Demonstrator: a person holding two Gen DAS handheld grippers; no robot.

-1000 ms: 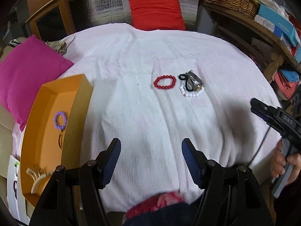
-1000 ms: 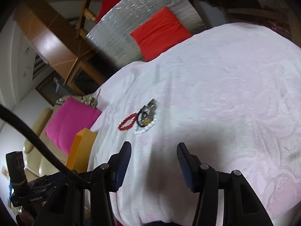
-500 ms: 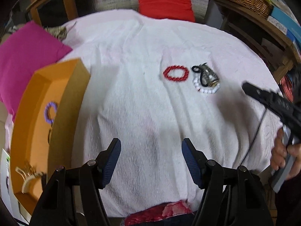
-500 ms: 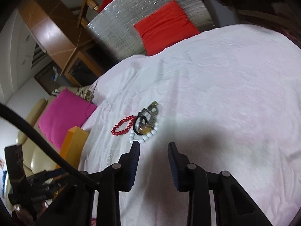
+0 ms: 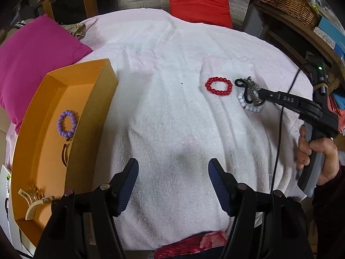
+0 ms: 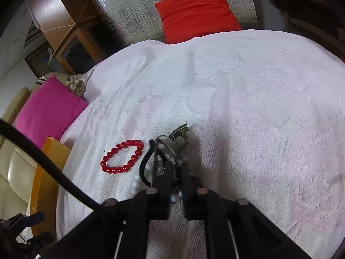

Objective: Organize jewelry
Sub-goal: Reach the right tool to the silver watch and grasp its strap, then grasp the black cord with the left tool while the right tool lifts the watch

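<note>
Black right claw (image 6: 176, 168) nearly closed over jewelry pile (image 6: 170, 149); left claw (image 5: 173, 185) hovering, wide open.

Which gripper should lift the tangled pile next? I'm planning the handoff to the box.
Right. The right gripper is already narrowed over the tangled pile, while the left gripper hangs open, well short of it, beside the orange box.

The right tool (image 6: 175, 168) covers much of the white bead bracelet (image 6: 138, 183). Whether it grips the metal piece (image 6: 180, 137) or the black cord (image 6: 146, 161) cannot be told.
</note>
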